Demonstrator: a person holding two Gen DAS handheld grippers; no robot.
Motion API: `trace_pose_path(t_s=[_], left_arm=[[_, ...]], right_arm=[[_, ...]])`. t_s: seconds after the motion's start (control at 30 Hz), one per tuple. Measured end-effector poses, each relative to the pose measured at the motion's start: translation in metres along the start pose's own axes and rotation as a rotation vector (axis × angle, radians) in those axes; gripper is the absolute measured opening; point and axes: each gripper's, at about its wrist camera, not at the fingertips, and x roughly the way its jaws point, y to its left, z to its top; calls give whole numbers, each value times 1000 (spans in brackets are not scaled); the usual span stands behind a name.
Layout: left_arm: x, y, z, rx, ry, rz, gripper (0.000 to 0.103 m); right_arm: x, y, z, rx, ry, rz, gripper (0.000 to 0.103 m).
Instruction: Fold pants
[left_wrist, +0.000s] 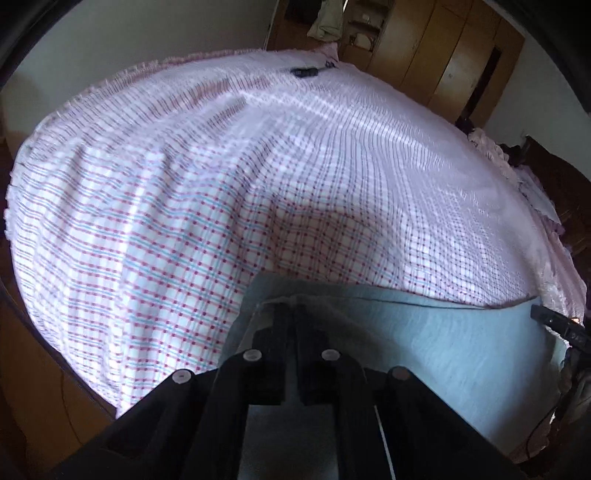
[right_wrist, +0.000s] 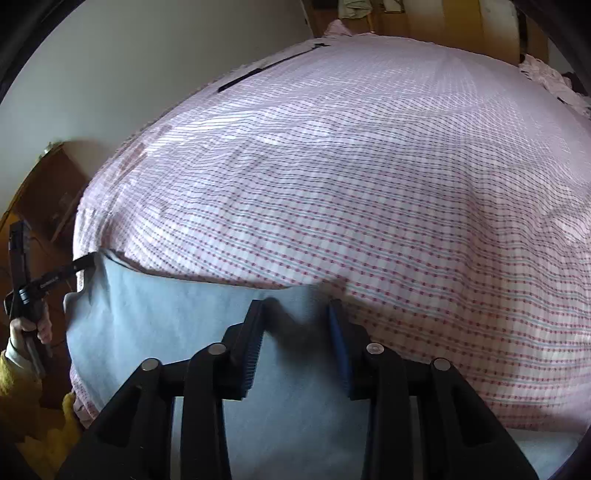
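Observation:
The pale blue-grey pants (left_wrist: 443, 347) lie on a bed covered by a pink and blue checked sheet (left_wrist: 184, 206). My left gripper (left_wrist: 290, 306) is shut on the pants' edge at one corner, with cloth bunched between the fingers. It also shows at the left of the right wrist view (right_wrist: 86, 263), pinching the pants' far corner. In the right wrist view the pants (right_wrist: 166, 321) spread under my right gripper (right_wrist: 297, 306), whose fingers stand apart over the pants' edge with nothing clamped. The right gripper's tip shows in the left wrist view (left_wrist: 546, 317).
The checked sheet (right_wrist: 351, 166) covers the whole bed. Wooden wardrobes (left_wrist: 443, 48) stand beyond the far side. A small dark object (left_wrist: 304, 71) lies near the far edge. Crumpled pink cloth (left_wrist: 491, 147) lies at the right edge. A wooden cabinet (right_wrist: 48, 199) stands at left.

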Motion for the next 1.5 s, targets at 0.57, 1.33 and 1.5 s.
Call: trace_pose_path(t_s=[0.57, 1.33, 1.5], left_arm=[[30, -10, 11, 169, 0, 129, 4], [-68, 28, -65, -170, 46, -43, 30], [-64, 35, -77, -269, 66, -88, 32]], right_arm=[[11, 5, -3, -16, -53, -140, 4], [-60, 88, -113, -29, -28, -82, 21], [-57, 94, -130, -19, 3, -63, 21]])
